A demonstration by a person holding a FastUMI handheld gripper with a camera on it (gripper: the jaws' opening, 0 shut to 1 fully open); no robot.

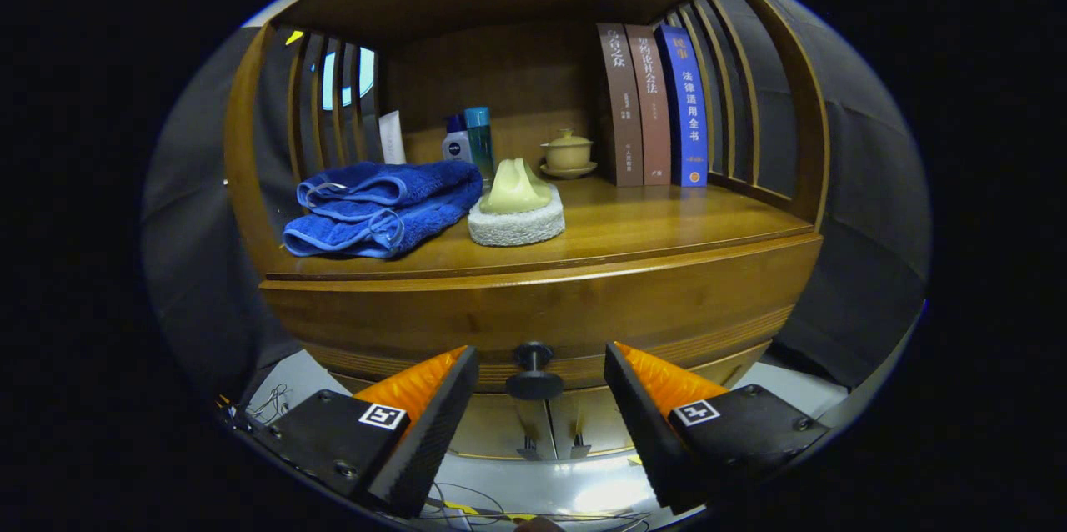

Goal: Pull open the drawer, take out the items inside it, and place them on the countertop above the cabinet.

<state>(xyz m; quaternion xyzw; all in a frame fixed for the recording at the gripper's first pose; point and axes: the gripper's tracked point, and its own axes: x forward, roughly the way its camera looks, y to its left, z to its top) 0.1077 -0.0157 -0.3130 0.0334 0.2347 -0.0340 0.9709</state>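
Observation:
A wooden cabinet stands close ahead, its drawer front (550, 315) closed and curved. A dark round knob (533, 369) sticks out from the drawer's middle. My gripper (542, 365) is open, its two fingers on either side of the knob with a gap on each side, touching nothing. Above the drawer lies the countertop (667, 223), inside an open wooden shelf. The drawer's inside is hidden.
On the countertop lie a folded blue towel (379, 207), a white sponge (517, 223) with a pale yellow piece on it, small bottles (468, 140), a lidded cup on a saucer (568, 153) and three upright books (654, 107). Slatted wooden sides close the shelf.

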